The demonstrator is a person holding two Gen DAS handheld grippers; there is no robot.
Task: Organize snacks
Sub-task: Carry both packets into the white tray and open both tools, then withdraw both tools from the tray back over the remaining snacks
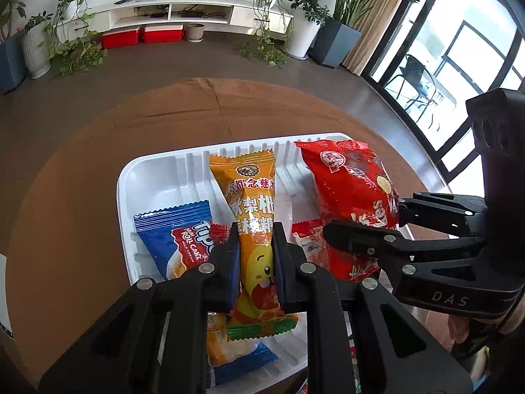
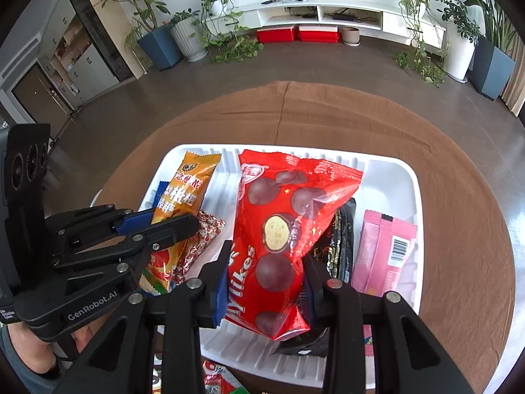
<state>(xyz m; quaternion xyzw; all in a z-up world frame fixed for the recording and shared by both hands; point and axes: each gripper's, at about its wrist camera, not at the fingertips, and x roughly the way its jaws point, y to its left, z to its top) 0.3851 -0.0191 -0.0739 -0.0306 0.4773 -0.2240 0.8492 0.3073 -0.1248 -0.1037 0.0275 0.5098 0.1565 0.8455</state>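
Left wrist view: left gripper (image 1: pixel 257 256) jaws clamp the orange packet (image 1: pixel 252 216); right gripper (image 2: pixel 265 282) jaws clamp the red bag (image 2: pixel 282 229); lower each flat into the white tray (image 1: pixel 154 167) beneath before releasing

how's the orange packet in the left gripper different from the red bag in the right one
The orange packet is slim and long, printed with Chinese text and a cartoon face; the red bag is wider and puffier, showing chocolate balls. The left gripper pinches the orange packet across its narrow middle, while the right gripper spans the red bag's lower half. Both are sealed, crimp-edged snacks held over the white tray.
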